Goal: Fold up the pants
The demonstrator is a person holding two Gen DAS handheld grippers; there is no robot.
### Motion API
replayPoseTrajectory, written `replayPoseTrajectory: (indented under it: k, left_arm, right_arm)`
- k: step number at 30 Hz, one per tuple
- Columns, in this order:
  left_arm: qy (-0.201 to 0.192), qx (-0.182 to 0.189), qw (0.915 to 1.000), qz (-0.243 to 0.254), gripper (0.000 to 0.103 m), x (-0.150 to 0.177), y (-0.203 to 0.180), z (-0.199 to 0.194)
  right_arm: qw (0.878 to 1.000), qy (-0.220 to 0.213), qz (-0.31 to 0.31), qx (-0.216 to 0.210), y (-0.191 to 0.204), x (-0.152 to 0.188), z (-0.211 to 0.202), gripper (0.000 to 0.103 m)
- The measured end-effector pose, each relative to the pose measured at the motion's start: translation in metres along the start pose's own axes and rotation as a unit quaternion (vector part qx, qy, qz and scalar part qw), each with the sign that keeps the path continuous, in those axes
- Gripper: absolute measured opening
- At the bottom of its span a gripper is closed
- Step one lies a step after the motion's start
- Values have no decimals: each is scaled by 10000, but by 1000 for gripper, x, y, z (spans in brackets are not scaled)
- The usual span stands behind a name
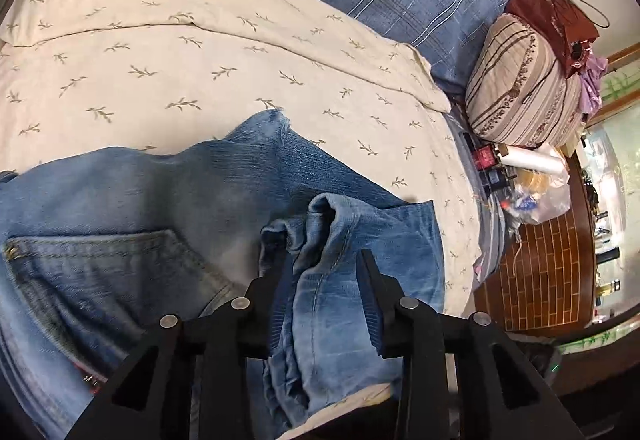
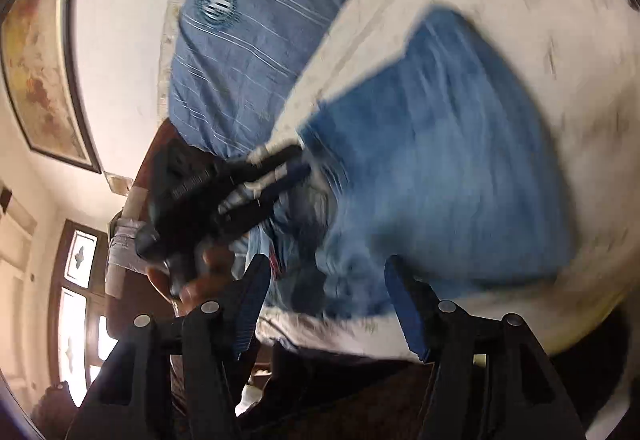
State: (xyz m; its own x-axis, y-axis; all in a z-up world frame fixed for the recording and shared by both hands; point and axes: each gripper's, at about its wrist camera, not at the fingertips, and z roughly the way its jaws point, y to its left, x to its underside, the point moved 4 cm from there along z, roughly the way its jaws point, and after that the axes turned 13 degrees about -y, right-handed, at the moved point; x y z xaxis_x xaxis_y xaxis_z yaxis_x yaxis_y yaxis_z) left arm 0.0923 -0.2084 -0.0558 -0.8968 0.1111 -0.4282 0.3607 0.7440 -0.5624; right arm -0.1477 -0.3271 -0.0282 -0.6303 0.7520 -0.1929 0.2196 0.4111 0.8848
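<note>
The jeans [image 1: 172, 208] lie on a cream leaf-print sheet [image 1: 200, 72] across the bed, faded blue denim with a stitched back pocket showing and one leg end doubled back over the seat. The left claw [image 1: 324, 260] is clamped on that bunched hem. The right claw [image 2: 326, 268] stands spread wide, nothing between its fingers, above the denim. The right wrist view is heavily motion-blurred, so folds and seams there are hard to make out; the waistband is cut off at the frame edge.
</note>
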Motion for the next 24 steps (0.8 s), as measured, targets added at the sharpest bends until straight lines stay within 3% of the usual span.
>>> replayPoseTrajectory:
  k: [7,9,10,11,14,17,20,24]
  left_arm:
    - [-16,-154,9998,121,35,-13,-12,26]
    - [-14,-209,9996,215,24,-14,-18,29]
    - [8,-256,9993,265,16,-14,-20,30]
    - [73,-273,9992,275,11,-11,-19,26]
    - [274,-208,9993,128,10,2,-16,10]
    - [256,-384,9989,127,10,18,-3,-5]
    - [398,-816,9959,53,10,32,20,6]
    - [484,-710,9962,-164,10,30,26,6]
  right_arm:
    - [9944,116,1043,-157,-26,12,36,61]
    - [9923,-66,1223,-174,-29,10,42,49]
    - [9910,-166,1319,-150,-33,10,45,17]
    - [9904,-174,1363,-131,-35,9,47,7]
    - [9926,-41,1182,-263,-21,15,45,8]
    - [9969,224,655,-386,0,23,37,8]
    - [9948,498,875,-141,-21,33,52,8]
    - [9892,625,1314,186,-52,42,69,8]
